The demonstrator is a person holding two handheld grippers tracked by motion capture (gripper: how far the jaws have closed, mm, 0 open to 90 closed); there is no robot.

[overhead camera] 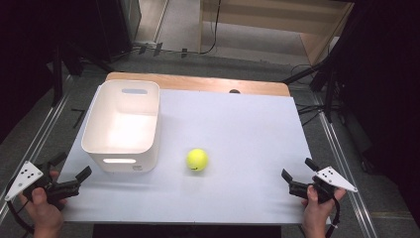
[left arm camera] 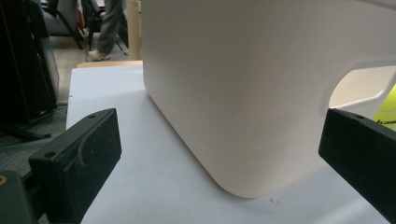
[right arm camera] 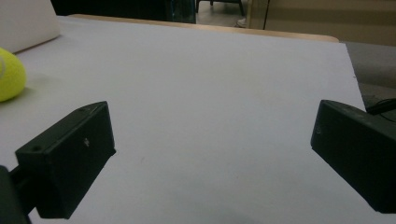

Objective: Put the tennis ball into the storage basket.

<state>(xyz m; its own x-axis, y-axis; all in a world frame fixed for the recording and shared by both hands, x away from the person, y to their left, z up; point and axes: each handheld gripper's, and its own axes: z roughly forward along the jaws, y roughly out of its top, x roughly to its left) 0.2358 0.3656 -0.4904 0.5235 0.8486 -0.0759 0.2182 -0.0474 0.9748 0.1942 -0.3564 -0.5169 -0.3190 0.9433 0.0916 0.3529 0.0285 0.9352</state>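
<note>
A yellow tennis ball lies on the white table top, just right of a white plastic bin with slot handles. The ball's edge sits far left in the right gripper view. My left gripper is held at the table's near left corner, open, pointing at the bin's near corner. At the near right edge my right gripper is open too, with bare table between its jaws. Nothing is held.
The bin looks empty from above. Wooden table edge runs along the far side. Dark stands and cables flank the table on grey floor. A person's legs stand far off in the left gripper view.
</note>
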